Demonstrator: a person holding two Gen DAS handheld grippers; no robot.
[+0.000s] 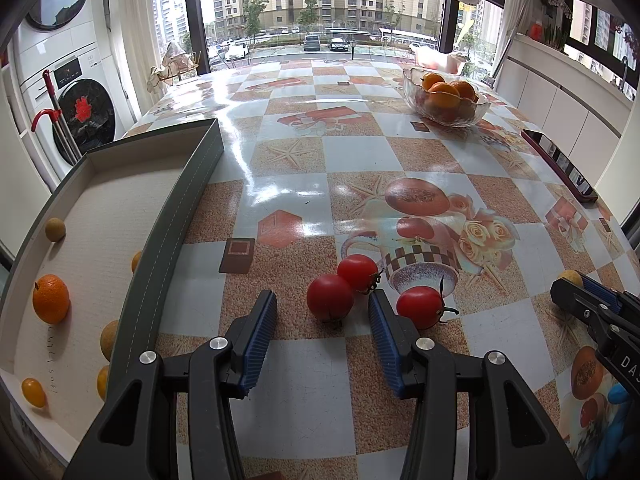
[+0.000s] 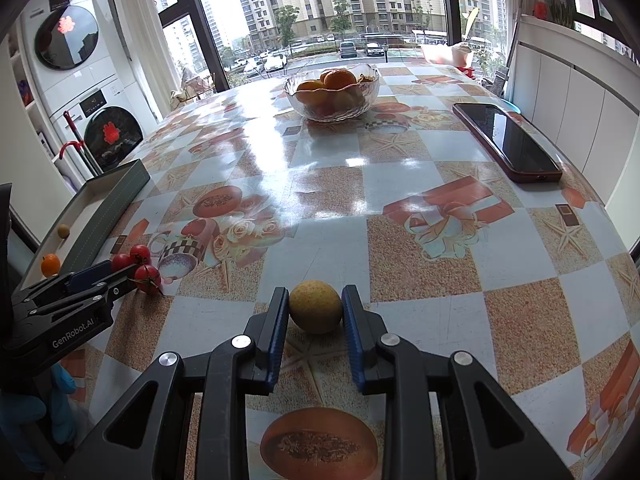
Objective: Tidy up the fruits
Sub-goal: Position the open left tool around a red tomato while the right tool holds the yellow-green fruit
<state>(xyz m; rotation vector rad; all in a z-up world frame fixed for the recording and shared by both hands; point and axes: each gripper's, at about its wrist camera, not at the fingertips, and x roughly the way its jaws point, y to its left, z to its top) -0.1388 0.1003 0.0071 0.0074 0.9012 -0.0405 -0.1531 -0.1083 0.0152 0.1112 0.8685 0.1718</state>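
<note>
Three red tomatoes lie on the patterned table. My left gripper (image 1: 323, 308) is open, with one tomato (image 1: 330, 297) between its fingertips; a second (image 1: 357, 272) lies just beyond and a third (image 1: 421, 306) right of the right finger. My right gripper (image 2: 315, 304) is shut on a yellow-brown round fruit (image 2: 315, 306) that rests on the table. A grey tray (image 1: 176, 216) at the left holds an orange (image 1: 51, 298) and several small yellow fruits. The tomatoes (image 2: 138, 266) and the left gripper (image 2: 100, 276) also show in the right wrist view.
A glass bowl (image 1: 476, 114) of oranges stands at the far side of the table; it also shows in the right wrist view (image 2: 332, 110). A phone (image 2: 506, 140) in a red case lies near the right edge. Washing machines stand off the table at left.
</note>
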